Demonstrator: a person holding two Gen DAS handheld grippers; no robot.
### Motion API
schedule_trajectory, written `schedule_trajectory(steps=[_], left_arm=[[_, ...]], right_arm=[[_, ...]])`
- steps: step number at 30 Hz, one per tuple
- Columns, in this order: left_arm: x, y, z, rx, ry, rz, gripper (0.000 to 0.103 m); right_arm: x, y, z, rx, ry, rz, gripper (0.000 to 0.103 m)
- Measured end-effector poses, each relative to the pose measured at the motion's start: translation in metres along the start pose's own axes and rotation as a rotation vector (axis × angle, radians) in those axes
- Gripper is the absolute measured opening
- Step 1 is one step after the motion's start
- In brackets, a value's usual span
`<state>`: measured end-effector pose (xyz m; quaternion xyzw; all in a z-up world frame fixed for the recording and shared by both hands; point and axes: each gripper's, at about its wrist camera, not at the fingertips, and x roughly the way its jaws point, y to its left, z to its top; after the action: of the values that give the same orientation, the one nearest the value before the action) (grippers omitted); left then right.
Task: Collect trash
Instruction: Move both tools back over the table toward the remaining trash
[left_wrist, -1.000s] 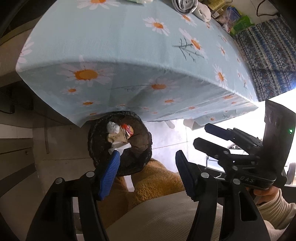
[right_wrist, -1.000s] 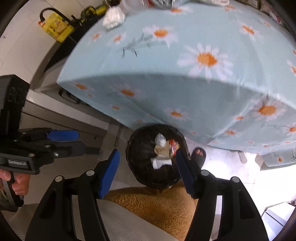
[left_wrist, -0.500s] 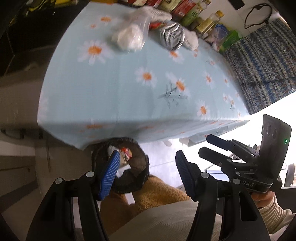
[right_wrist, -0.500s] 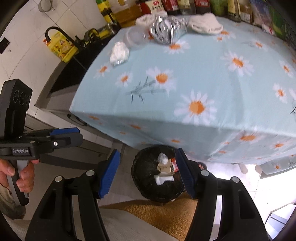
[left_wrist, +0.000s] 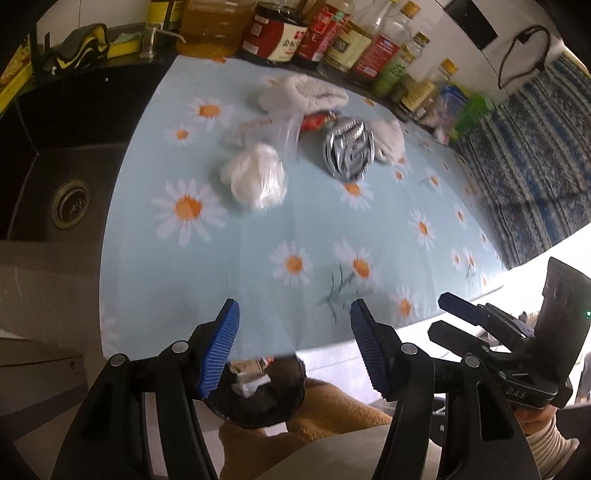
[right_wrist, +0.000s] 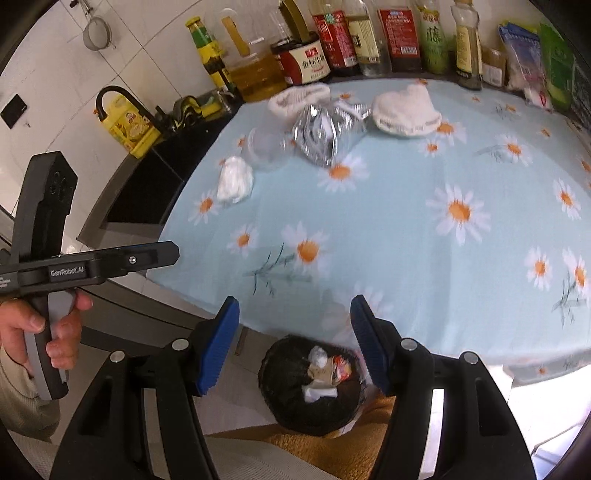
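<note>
Operator: Status, near to far?

Technician: Left hand-held gripper and right hand-held gripper both hold nothing, jaws spread wide. Trash bin stands on the floor below the near edge of the surface, already holding some scraps. Farther out lie a white wad in clear plastic, a crumpled foil wrapper and a clear plastic cup, near each other.

Operator: Recommended procedure?

Technician: Likely take the wad first, the nearest piece. Approach low, pinch the bulk rather than loose film, lift clear before carrying to the bin.

Operator: Limitations?

Technician: Motion blur softens the trash. White cloths beyond may not be trash. The bin is partly hidden in the left view.
</note>
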<state>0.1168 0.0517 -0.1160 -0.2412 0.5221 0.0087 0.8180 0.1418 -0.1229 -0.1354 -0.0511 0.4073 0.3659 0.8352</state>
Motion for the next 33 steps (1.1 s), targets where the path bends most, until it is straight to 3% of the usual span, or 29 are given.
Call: schedule_trajectory(steps=[7, 17, 30, 33], left_arm=[[0.012, 0.000, 0.036, -0.037, -0.024, 0.062, 0.060], [0.044, 0.006, 0.079, -0.071, 0.005, 0.139, 0.060], [0.072, 0.008, 0.100, -0.088, 0.062, 0.244, 0.060], [0.075, 0.010, 0.102, -0.106, 0.055, 0.260, 0.056]], right_arm=[[-0.004, -0.021, 0.036, -0.027, -0.020, 0.029, 0.063], [0.004, -0.055, 0.061, -0.029, -0.009, 0.058, 0.063], [0.013, -0.102, 0.092, -0.005, -0.018, 0.097, 0.063], [0.017, -0.113, 0.104, -0.010, -0.019, 0.101, 0.063]])
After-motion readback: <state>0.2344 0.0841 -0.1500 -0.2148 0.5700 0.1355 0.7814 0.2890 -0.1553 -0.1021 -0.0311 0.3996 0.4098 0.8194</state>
